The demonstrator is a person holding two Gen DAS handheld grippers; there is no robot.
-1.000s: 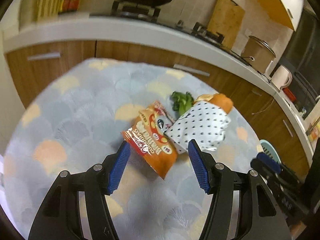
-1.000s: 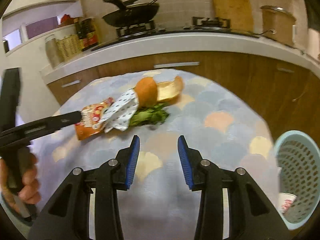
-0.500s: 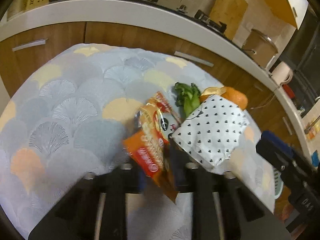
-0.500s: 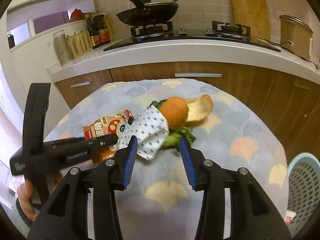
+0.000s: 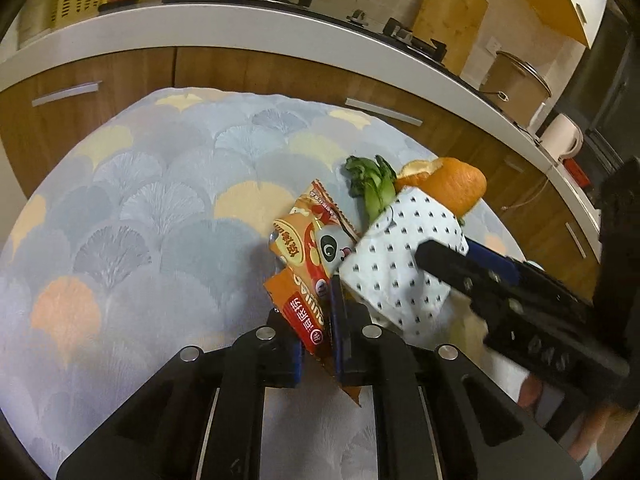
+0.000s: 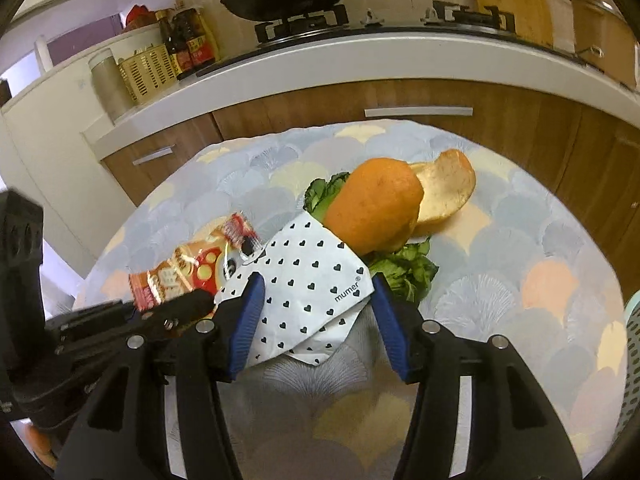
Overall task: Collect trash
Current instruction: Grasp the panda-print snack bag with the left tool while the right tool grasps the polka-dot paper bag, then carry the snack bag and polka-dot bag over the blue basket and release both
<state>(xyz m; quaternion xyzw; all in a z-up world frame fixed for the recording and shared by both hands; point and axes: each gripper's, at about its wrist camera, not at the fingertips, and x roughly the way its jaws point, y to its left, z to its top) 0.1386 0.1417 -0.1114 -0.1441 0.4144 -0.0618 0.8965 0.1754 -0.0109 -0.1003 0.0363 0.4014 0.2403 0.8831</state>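
An orange snack wrapper (image 5: 308, 264) lies on the round table, and my left gripper (image 5: 316, 320) is shut on its near end. The wrapper also shows in the right wrist view (image 6: 192, 272). Beside it lies a white paper bag with black hearts (image 6: 304, 288), also seen in the left wrist view (image 5: 400, 256). My right gripper (image 6: 316, 308) is open, its blue fingers either side of the bag's near end. Orange peel (image 6: 380, 208) and green leaves (image 6: 404, 272) lie behind the bag.
The table carries a scallop-patterned cloth (image 5: 140, 216). A light blue perforated basket (image 6: 632, 344) stands at the right edge. A kitchen counter with wooden cabinets (image 6: 420, 92), stove and wok runs behind the table.
My left gripper moved forward and shut on the snack wrapper. My right gripper advanced to the heart-print bag and now straddles it, opening wider.
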